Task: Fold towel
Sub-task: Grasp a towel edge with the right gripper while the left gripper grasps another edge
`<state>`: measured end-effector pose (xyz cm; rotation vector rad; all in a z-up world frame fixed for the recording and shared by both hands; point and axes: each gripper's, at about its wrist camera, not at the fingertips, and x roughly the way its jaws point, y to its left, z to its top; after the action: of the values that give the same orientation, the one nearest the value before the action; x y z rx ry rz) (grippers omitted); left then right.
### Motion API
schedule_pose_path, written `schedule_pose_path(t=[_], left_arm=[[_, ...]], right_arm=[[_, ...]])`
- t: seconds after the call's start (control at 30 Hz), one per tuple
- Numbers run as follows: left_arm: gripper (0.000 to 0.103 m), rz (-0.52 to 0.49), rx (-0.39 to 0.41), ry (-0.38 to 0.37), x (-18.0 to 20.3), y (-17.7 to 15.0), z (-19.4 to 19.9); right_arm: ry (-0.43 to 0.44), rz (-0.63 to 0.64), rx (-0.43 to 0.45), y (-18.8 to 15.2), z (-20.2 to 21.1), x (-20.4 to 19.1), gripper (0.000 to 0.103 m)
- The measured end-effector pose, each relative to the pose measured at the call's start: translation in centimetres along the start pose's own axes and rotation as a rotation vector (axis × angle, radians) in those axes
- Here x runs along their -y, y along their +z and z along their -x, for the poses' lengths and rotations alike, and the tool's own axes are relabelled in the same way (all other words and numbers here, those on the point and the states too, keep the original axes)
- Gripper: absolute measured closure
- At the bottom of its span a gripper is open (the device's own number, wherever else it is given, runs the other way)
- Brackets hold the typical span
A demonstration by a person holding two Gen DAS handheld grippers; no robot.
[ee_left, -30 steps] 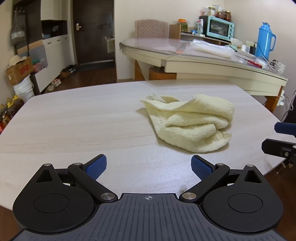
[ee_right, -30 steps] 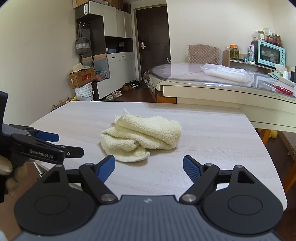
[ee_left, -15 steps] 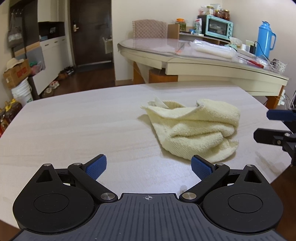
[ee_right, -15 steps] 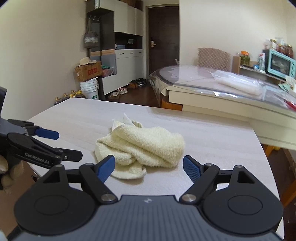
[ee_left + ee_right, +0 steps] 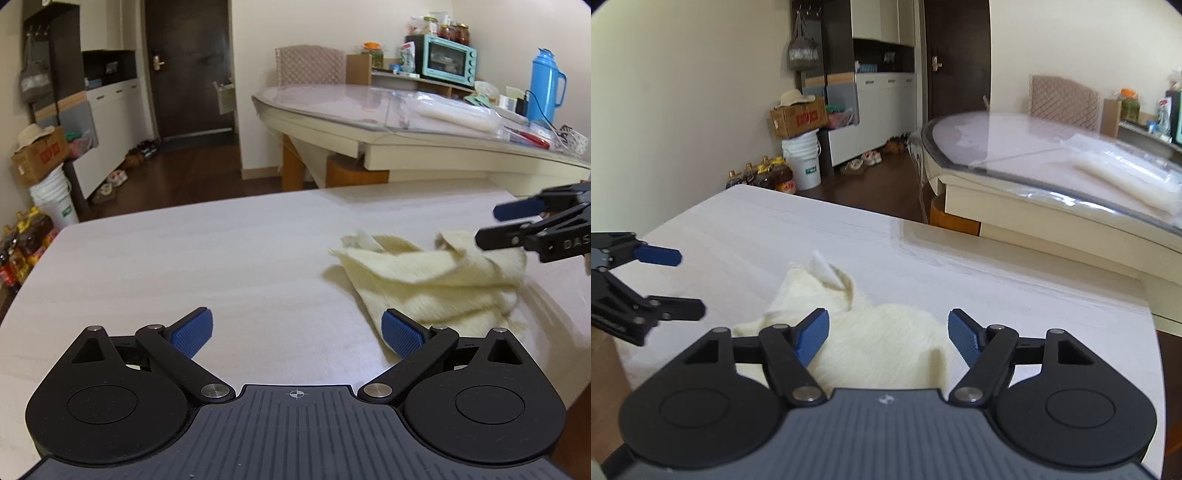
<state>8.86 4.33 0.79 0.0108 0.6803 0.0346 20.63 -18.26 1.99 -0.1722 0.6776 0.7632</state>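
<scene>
Towel (image 5: 879, 343) now sits between closing right gripper (image 5: 888, 334) jaws.

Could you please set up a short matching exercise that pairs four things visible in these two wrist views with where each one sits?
Things:
1. crumpled pale yellow terry towel
2. turquoise toaster oven
3. bright blue thermos jug
4. brown cardboard box

Places:
A. on a white bucket by the wall
B. on the pale wood-grain table
C. on the glass-topped table behind
D. on a wooden shelf against the far wall

Pairs: 1-B, 2-D, 3-C, 4-A
</scene>
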Motion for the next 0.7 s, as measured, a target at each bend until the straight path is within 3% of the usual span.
schedule_pose_path(t=[0.07,0.13,0.2,0.3,0.5,0.6,0.7], left_arm=[[0.003,-0.012,-0.003,0.000,-0.1,0.4,-0.6],[0.003,-0.024,-0.008,-0.002,-0.2,0.7,-1.2],[0.003,-0.037,-0.012,-0.009,-0.2,0.9,-1.6],[0.003,-0.067,-0.011,-0.032,0.1,1.1,-1.9],[0.003,-0.137,0.001,-0.101,0.6,2.1,-2.0],[0.003,-0.157,0.008,-0.139,0.9,2.8,-2.0],[0.003,-0.191,0.014,-0.205,1.7,4.0,-2.3]], right_arm=[[0.018,-0.007,-0.041,0.3,-1.4,0.7,0.032],[0.048,-0.015,-0.075,0.2,-2.1,1.0,0.051],[0.077,-0.020,-0.092,0.0,-2.3,1.1,0.078],[0.056,-0.014,-0.047,-0.9,-0.8,0.9,0.088],[0.010,-0.004,0.170,-2.0,6.1,-0.3,0.088],[0.013,-0.008,0.195,-3.5,8.9,-1.0,0.088],[-0.017,0.017,0.160,-6.0,10.3,-1.4,0.088]])
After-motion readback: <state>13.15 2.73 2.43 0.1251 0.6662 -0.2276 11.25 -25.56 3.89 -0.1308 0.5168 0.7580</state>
